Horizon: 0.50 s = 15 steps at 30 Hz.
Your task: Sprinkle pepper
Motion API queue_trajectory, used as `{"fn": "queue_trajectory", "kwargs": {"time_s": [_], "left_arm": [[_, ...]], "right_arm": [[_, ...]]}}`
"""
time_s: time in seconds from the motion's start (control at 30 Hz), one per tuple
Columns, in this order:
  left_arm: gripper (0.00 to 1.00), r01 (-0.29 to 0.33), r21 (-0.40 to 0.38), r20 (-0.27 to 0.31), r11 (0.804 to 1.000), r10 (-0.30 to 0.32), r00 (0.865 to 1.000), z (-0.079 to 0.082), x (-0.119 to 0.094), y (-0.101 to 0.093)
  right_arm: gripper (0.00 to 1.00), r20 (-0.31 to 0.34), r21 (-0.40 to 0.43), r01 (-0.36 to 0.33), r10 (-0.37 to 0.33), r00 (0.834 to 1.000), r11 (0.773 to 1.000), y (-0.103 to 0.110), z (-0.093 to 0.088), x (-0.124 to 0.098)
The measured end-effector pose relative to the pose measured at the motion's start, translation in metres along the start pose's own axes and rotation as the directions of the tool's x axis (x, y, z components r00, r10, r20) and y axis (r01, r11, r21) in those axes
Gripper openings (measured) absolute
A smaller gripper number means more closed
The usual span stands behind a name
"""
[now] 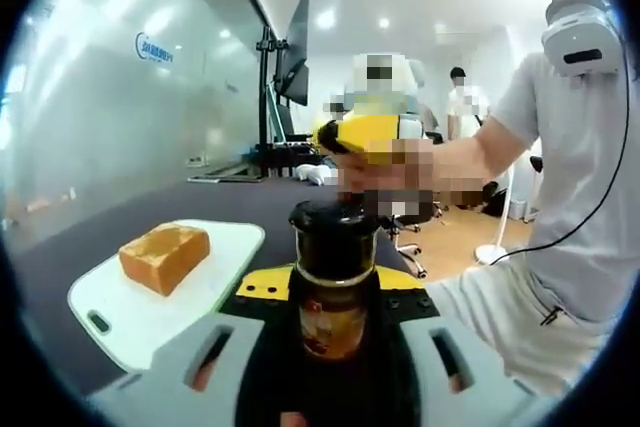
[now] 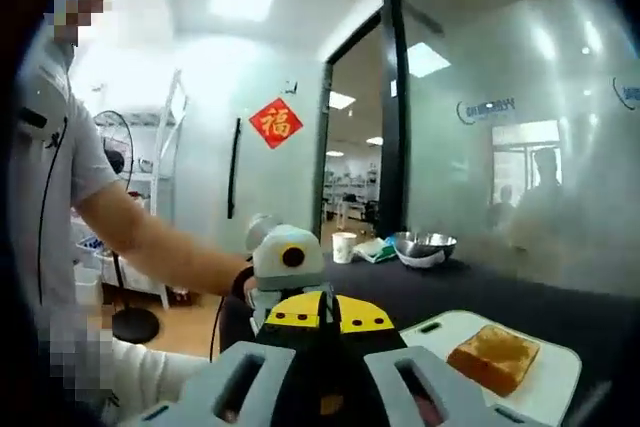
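Note:
A dark pepper bottle [image 1: 334,297] with an amber label and a black cap [image 1: 335,219] stands upright between my left gripper's [image 1: 332,332] jaws, which are shut on its body. My yellow right gripper [image 1: 360,137] comes in from the far side at cap height, a blurred patch covering its tips. In the right gripper view its own jaws [image 2: 322,357] stand about a cap's width apart around a dark shape, with the left gripper's yellow front [image 2: 320,315] straight ahead. A slice of toast [image 1: 165,255] [image 2: 494,357] lies on a white cutting board [image 1: 130,317] [image 2: 555,387].
The board sits on a dark table [image 1: 120,237]. A steel bowl [image 2: 424,247] and a paper cup [image 2: 344,246] stand at the table's far end. A person in a white shirt [image 1: 570,207] stands beside the table. Glass walls, a monitor [image 1: 295,47] and a floor fan [image 2: 125,247] stand around.

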<state>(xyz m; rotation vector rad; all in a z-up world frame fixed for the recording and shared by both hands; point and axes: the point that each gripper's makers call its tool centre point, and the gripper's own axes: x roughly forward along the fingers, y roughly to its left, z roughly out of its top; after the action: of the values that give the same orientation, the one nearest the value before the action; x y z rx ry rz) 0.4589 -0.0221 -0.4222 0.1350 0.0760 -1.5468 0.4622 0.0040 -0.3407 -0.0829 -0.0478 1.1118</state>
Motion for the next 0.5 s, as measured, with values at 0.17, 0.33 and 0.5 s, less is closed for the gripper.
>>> {"fn": "queue_trajectory", "kwargs": {"time_s": [0.17,0.33,0.5], "left_arm": [[0.18,-0.015,-0.004,0.023,1.000,0.015,1.000,0.000,-0.001,0.001],[0.18,-0.019,-0.013,0.035,1.000,0.019,0.999,0.000,-0.002,0.003],[0.18,-0.019,-0.008,0.036,1.000,0.019,0.999,0.000,-0.002,0.002]], "right_arm": [[0.00,0.014,-0.012,0.026,-0.026,1.000,1.000,0.000,-0.001,0.007],[0.00,-0.043,-0.005,0.011,-0.012,0.999,1.000,0.002,-0.014,0.011],[0.00,-0.075,0.048,-0.013,0.017,0.997,0.999,0.014,-0.023,0.016]]}}
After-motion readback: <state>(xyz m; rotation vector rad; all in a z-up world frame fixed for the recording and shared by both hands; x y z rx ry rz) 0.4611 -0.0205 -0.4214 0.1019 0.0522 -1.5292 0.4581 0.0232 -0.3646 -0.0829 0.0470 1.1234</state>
